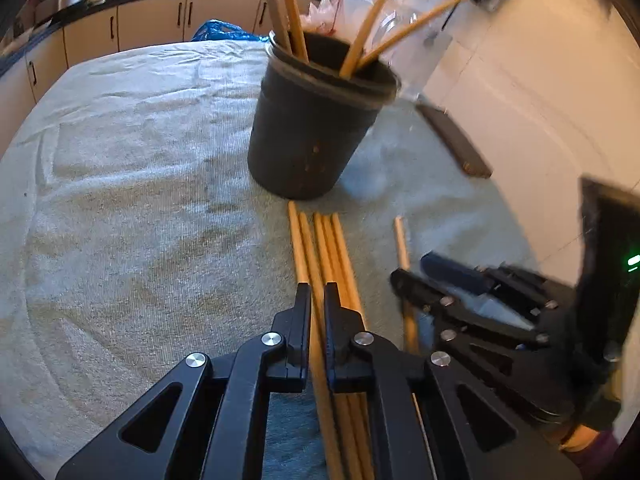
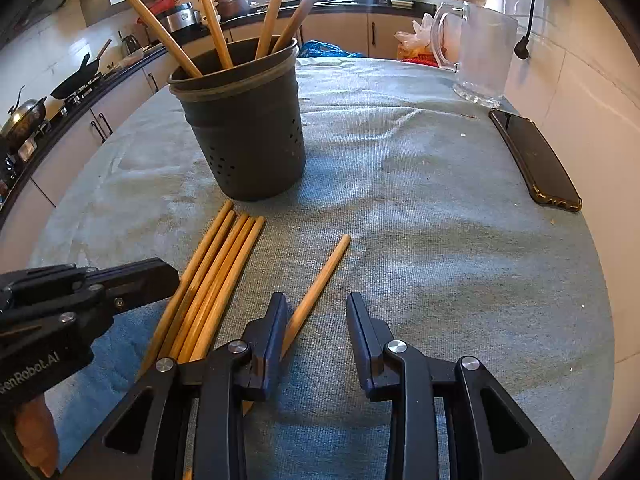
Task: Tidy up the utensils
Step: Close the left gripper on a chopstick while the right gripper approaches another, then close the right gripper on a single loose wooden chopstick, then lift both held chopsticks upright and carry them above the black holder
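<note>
A dark perforated holder [image 2: 244,128] stands on the grey cloth with several wooden chopsticks upright in it; it also shows in the left wrist view [image 1: 316,120]. A bundle of several chopsticks [image 2: 212,280] lies on the cloth in front of it. My left gripper [image 1: 317,300] is nearly shut around one chopstick of the bundle [image 1: 316,276], low over the cloth. One chopstick [image 2: 320,280] lies apart to the right, also seen in the left wrist view [image 1: 402,244]. My right gripper [image 2: 316,312] is open, its left finger beside that lone chopstick, and shows in the left wrist view [image 1: 416,276].
A black phone [image 2: 536,156] lies near the right wall. A clear glass jug [image 2: 480,52] stands at the back right, with plastic bags [image 2: 416,36] behind it. Kitchen counters with pans run along the left and back. Grey cloth [image 2: 440,220] covers the table.
</note>
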Motion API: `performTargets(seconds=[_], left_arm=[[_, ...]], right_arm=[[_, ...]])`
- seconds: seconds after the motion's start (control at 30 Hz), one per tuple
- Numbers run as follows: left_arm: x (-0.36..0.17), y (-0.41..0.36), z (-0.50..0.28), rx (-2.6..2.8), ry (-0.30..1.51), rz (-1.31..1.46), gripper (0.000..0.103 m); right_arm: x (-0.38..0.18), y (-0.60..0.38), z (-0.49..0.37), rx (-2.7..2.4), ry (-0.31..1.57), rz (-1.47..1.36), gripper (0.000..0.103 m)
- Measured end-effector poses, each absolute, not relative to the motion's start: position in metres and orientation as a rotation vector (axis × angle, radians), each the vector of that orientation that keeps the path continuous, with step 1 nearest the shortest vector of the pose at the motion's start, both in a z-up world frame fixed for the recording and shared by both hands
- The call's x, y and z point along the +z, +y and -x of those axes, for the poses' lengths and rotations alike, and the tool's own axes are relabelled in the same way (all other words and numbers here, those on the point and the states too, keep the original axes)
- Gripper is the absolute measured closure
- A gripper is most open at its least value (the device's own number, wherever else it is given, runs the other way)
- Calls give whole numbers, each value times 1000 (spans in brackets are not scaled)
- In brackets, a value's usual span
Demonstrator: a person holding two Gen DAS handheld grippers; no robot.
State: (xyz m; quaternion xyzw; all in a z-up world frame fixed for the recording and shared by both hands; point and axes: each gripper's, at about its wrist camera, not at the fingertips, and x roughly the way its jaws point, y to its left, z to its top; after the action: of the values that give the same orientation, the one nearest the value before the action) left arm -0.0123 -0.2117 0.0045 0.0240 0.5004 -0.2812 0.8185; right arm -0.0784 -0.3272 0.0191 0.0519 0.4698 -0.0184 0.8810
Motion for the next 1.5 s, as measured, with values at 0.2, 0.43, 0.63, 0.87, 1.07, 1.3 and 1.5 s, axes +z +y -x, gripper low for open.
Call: performTargets(seconds=[0.2,0.43,0.63,0.87,1.07,1.3,1.5], left_arm=[[-1,-215,11,-564,1074,-106,96],[0,-210,11,-510,1077,-124,96],[4,-174,18,-379,1139,-64,95],[8,-170,12,-390,1193,-65,94],[11,-187,-16,-397,1216,-67,90],[13,-185,-10,-407,1191,-78,90],[22,-166,7,-375,1137,-38,97]], right_arm=[[19,-327,83,-31,969,-118,70],[20,-332,82,-19,989,-125,77],[22,-351,93,18,1057,-141,86],[24,-366,99,7,1098,-166,85],[25,-363,82,-23,1162,-163,80],[24,-368,57,-66,1185,-189,80],[29,-366,63,-55,1138,-222,96]])
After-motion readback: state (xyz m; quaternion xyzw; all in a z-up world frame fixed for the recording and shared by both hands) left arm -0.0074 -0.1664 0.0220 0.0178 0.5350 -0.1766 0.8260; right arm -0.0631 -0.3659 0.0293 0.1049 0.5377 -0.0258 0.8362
